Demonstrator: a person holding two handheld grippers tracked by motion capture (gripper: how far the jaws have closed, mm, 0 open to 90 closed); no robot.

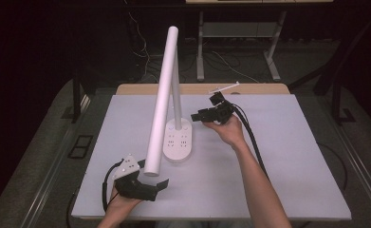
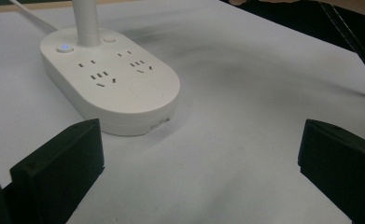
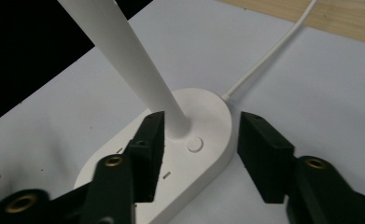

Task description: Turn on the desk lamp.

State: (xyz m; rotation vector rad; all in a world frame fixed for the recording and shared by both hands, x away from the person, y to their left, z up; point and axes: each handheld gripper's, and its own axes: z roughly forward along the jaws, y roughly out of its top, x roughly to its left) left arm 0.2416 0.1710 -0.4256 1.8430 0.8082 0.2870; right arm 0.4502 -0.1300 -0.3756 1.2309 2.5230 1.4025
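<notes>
Over the lamp base, right tongs angle down, half-spread

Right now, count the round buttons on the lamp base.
2. On the lamp base, one button, lit blue, is on one side of the pole; the other button is on its other side.

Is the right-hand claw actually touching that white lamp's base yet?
Cannot tell. In the right gripper view the right gripper straddles the lamp base near its round button; one jaw overlaps the base and stem, the other stands off its edge, and no plain contact or gap shows.
</notes>
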